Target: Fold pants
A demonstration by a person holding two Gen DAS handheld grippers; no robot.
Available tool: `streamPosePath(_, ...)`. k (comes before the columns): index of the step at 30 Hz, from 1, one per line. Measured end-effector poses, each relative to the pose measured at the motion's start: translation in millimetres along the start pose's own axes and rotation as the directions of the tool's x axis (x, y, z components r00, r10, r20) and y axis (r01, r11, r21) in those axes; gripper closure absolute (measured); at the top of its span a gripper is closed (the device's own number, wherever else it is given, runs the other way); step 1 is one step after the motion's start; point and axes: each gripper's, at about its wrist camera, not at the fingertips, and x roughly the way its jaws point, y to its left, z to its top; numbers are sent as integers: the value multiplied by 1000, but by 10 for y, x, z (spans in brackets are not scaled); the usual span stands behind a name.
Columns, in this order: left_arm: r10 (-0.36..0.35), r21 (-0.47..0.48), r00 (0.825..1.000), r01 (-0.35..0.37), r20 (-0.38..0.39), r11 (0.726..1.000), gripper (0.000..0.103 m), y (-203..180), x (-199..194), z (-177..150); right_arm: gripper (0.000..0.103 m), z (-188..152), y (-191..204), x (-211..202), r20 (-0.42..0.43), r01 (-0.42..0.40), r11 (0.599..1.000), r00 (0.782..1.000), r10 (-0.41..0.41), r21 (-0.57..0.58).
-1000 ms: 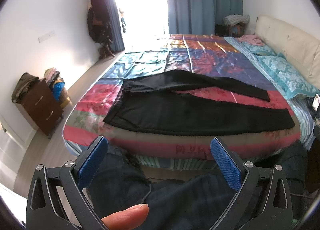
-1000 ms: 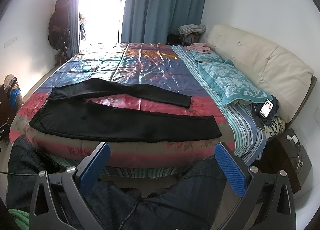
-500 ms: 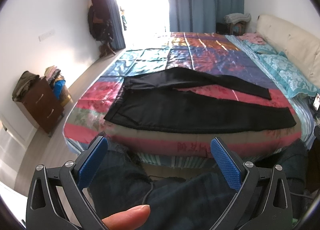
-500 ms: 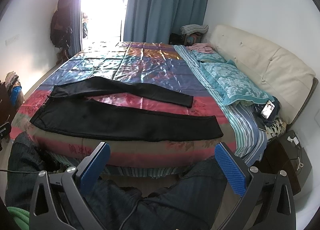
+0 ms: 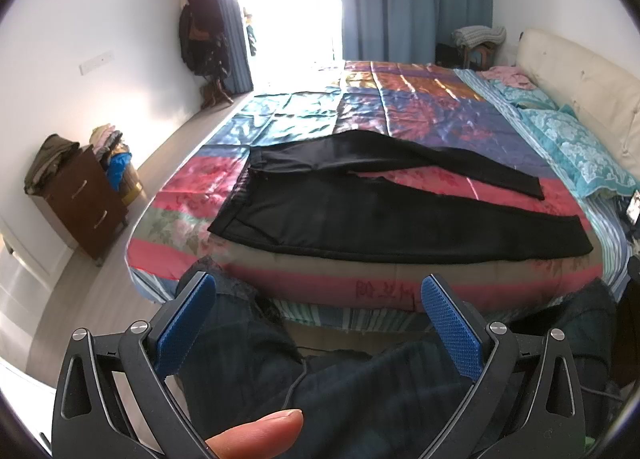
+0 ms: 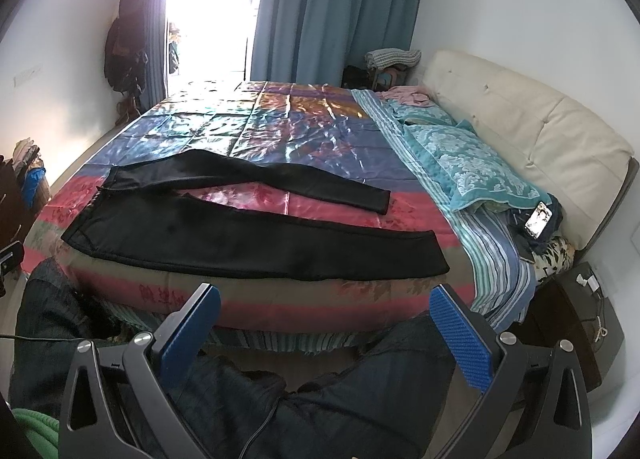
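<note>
Black matte pants (image 5: 360,215) flat on glossy satin bedspread (image 5: 400,115); both grippers' ribbed blue fingers (image 5: 450,327) apart.

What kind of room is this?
A bedroom, most likely in a home: a big bed with a padded headboard, a pillow, and a small dresser. Black pants lie spread on the bed.

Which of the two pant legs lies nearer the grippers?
The wider leg along the bed's near edge; the other leg angles away toward mid-bed. Both the left gripper and the right gripper are open, touching nothing.
</note>
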Motion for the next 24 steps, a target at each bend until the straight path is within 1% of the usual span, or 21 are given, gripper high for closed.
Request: streamPosePath(24, -5, 8, 1000, 5, -7, 1000, 0, -72, 6, 1, 0, 6, 44, 19, -3, -6, 1000, 1000, 6, -6)
